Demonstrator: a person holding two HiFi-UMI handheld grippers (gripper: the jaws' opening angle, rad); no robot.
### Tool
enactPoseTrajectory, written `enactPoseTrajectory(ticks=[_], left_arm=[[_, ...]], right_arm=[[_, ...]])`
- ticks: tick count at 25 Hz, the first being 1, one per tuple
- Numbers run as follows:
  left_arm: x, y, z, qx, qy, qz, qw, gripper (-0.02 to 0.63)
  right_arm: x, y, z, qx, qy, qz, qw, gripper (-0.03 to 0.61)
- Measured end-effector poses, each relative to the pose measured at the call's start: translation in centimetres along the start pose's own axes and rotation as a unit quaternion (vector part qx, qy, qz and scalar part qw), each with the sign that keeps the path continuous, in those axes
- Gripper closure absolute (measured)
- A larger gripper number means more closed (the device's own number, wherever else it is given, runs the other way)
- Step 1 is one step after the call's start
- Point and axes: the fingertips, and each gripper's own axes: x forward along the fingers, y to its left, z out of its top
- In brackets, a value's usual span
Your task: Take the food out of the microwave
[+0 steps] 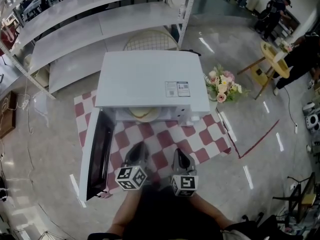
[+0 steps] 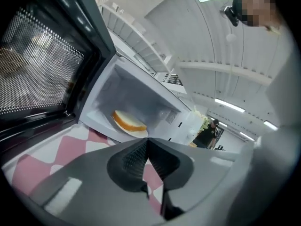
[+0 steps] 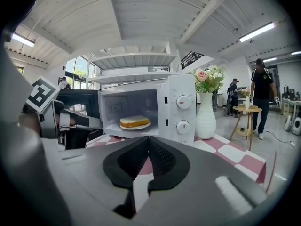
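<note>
The white microwave (image 1: 150,79) stands on a red-and-white checked cloth (image 1: 165,139), its door (image 1: 97,156) swung open to the left. Inside, a slice of toasted bread (image 3: 134,121) lies on a white plate (image 3: 141,126); the left gripper view shows the bread (image 2: 128,121) too, and the head view just shows the plate's edge (image 1: 142,113). My left gripper (image 1: 138,148) is in front of the open cavity, shut and empty. My right gripper (image 1: 179,154) hovers beside it, also shut and empty. Both stay outside the microwave, short of the plate.
A white vase of flowers (image 1: 221,87) stands right of the microwave, close to the control knobs (image 3: 183,113). Metal shelving (image 1: 100,14) runs behind. A yellow stool (image 1: 272,59) and people stand at the far right. The open door bounds the left side.
</note>
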Motion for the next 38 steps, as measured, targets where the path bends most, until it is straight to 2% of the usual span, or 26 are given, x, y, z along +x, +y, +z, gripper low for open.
enactPoseTrajectory(ticks=[7,11,15,18,22,27,32,33,38], left_arm=[[1.7,0.9,0.1,-0.059,0.005,-0.011,0.9982,0.604],[2.7,1.4,-0.1,-0.121,0.012,-0.023,0.9923,0.604],[3.6,2.1,-0.1,-0.195,0.016,-0.033,0.9802,0.604],[4.3,2.8,0.1,-0.224,0.011,-0.037,0.9737,0.604],[5.3,2.8,0.0,-0.273,0.006,-0.052,0.9607,0.604],[6.5,3.1,-0.5,-0.311,0.005,-0.057,0.9489,0.604],[7.6,3.8,-0.6,-0.366,-0.006,-0.061,0.9285,0.600],[7.9,3.9,-0.6,-0.377,-0.007,-0.062,0.9240,0.569],[9.0,4.7,-0.8,-0.428,-0.021,-0.059,0.9018,0.512]], right_arm=[[1.3,-0.6,0.5,-0.001,-0.002,-0.019,1.000,0.578],[1.9,-0.9,0.4,-0.003,0.000,-0.023,1.000,0.578],[2.6,-0.5,0.4,-0.008,0.002,-0.015,1.000,0.578],[3.2,-0.1,0.6,-0.007,0.003,-0.009,1.000,0.578],[4.4,0.3,0.9,-0.008,0.001,-0.001,1.000,0.578],[5.4,0.2,1.2,-0.013,0.000,-0.001,1.000,0.578],[6.1,0.0,1.1,-0.014,0.002,-0.004,1.000,0.578],[6.1,0.0,1.1,-0.014,0.004,-0.005,1.000,0.578],[6.3,-0.4,0.6,-0.014,0.011,-0.011,1.000,0.578]])
